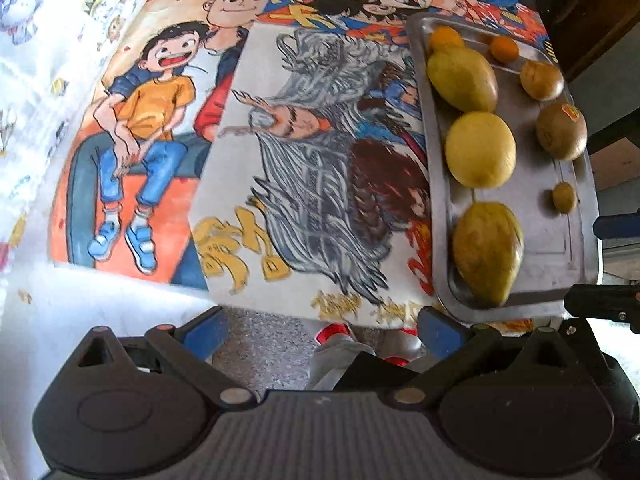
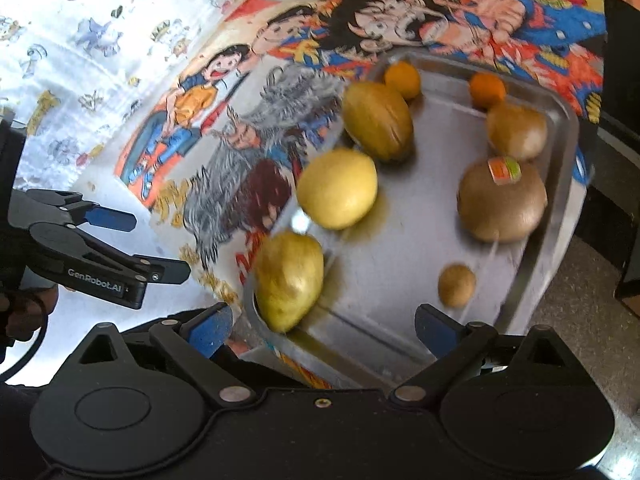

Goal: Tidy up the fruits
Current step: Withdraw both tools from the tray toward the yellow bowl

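The tray (image 2: 560, 128) is bare metal, brushed and dully shiny, mirroring the fruit on it. The lemon (image 2: 338, 188) has smooth, slightly glossy peel; at its 3 o'clock the kiwi (image 2: 502, 208) looks matt and fuzzy under a glossy sticker (image 2: 505, 170). The right tool (image 2: 324, 326) is matt black plastic. Printed cloth (image 1: 152, 128), matt, covers the desk.

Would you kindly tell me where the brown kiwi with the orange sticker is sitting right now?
The brown stickered kiwi lies on the metal tray's right side in the right wrist view, between a plain brown kiwi and a small brown fruit.
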`<state>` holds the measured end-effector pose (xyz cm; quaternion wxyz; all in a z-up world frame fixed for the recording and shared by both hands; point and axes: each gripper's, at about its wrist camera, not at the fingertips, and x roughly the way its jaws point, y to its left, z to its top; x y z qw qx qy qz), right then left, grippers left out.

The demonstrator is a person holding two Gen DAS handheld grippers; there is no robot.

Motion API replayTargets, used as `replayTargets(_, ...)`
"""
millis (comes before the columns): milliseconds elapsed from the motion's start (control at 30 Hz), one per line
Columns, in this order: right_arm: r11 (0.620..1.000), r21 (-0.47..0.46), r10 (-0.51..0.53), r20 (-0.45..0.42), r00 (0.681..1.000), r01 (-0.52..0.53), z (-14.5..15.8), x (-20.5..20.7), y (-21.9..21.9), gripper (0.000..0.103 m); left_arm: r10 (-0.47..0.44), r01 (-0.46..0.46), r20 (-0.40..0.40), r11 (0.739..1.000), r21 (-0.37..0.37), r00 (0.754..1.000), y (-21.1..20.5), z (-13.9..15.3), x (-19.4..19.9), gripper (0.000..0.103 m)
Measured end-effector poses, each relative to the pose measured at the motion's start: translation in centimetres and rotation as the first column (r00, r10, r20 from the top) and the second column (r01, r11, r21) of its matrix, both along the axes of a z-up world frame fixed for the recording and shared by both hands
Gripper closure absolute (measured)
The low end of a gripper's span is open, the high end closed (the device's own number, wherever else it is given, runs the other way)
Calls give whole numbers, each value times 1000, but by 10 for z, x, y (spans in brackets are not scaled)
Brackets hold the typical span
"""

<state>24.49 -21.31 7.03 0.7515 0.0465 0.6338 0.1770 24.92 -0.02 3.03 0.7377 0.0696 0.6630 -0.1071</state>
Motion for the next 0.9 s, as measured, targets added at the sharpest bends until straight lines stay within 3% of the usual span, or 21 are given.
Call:
replayTargets(333,999,-25,-32,104,994,34,17,50,8,4,-10,10,28,1000,-2,1000,13,5,49,1)
replayTargets(567,993,-52,-95,196,976,107,26,96,-2,4,20,-14,143,999,-44,989,22,14,88,1)
replayTargets(767,990,-38,-122,279,952,138,26,147,-8,4,44,-28,303,998,-58,952,21,22,123,1)
replayTargets(900,995,-23,-87,347,934,101,26,185,-1,4,38,-19,442,999,-48,896,14,23,147,1)
